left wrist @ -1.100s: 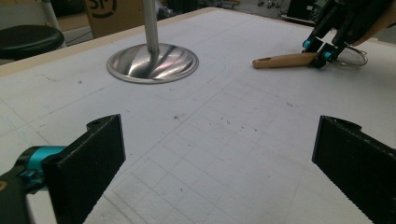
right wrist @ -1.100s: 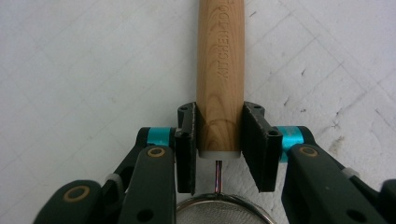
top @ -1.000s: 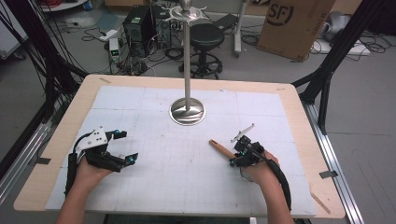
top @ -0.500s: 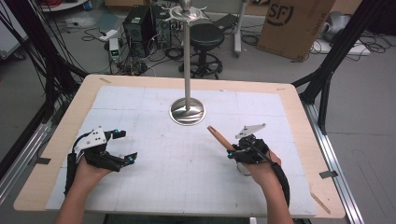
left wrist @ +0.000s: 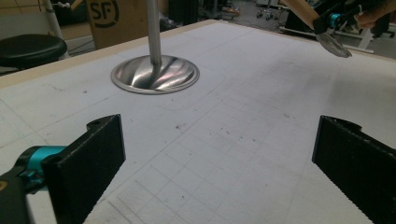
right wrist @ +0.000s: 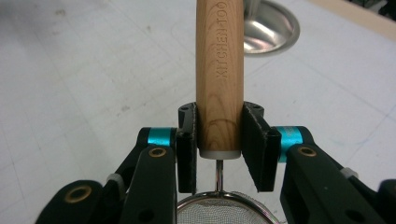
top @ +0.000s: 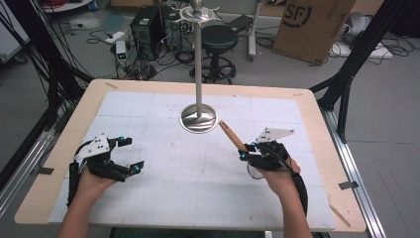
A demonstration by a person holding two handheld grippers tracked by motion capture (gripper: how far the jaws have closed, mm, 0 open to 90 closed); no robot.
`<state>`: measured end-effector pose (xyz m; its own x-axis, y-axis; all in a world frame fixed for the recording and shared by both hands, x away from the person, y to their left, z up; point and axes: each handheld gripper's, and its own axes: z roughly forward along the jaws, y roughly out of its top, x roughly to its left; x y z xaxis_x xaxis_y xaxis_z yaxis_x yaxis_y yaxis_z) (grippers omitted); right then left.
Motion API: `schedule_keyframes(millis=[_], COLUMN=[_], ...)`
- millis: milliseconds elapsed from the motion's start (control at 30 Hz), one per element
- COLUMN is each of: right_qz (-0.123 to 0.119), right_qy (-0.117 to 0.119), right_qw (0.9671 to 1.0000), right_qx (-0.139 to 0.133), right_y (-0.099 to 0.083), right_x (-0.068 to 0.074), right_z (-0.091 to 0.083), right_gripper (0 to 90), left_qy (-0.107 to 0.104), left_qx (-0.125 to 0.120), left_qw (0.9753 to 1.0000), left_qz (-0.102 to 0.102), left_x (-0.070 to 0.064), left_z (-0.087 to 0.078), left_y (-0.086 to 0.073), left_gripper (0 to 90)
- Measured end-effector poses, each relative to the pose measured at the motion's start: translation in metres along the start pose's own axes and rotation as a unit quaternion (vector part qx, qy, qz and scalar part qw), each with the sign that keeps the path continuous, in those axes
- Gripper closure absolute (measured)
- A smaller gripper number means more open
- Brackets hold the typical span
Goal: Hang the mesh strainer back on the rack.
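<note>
— How much open room is on the white gridded mat [top: 198, 178]?

— Plenty: bare mat lies between the two hands, and the polished steel stand with its round base [top: 198, 119] sits toward the far edge.

— And the grippers?

— The left gripper [top: 125, 154], near the mat's left edge, has jaws wide apart. The right gripper [right wrist: 219, 140] is clamped on a small mesh strainer with a wooden handle [right wrist: 219, 70], handle angled up toward the stand, mesh bowl just behind the jaws.

mat [top: 163, 183] between both hands: left bare, easy pass | metal stand [top: 198, 64] planted mid-table at the far side, pole blocking straight-through moves | strainer's wooden handle [top: 233, 136] angled toward its base [top: 198, 119]
</note>
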<state>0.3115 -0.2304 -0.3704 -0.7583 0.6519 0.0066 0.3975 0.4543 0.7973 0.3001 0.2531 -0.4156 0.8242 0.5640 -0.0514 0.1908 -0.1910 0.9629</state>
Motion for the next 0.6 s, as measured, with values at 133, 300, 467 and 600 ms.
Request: schedule_keyframes(millis=[133,300,467,600], right_qz=[0.0,-0.011,-0.007,-0.002], right_qy=[0.005,0.033,0.052,0.059], right_qw=[0.9996,0.9981,0.9959,0.9939], right_qx=[-0.026,-0.051,-0.073,-0.094], right_y=[0.004,0.01,0.018,0.028], right_x=[-0.002,-0.002,-0.007,-0.012], right_z=[-0.005,-0.006,-0.007,-0.011], right_gripper=[68.2,68.2,68.2,68.2], left_qy=[-0.002,-0.001,-0.001,0.0], left_qx=[-0.004,-0.006,-0.007,-0.007], left_qw=[1.0,1.0,1.0,1.0], left_qz=[-0.002,-0.002,-0.001,-0.002], left_x=[0.0,0.0,0.0,0.0], left_z=[0.0,-0.001,-0.002,-0.002], left_y=[0.0,0.001,0.002,0.001], left_gripper=[3.1,3.1,3.1,3.1])
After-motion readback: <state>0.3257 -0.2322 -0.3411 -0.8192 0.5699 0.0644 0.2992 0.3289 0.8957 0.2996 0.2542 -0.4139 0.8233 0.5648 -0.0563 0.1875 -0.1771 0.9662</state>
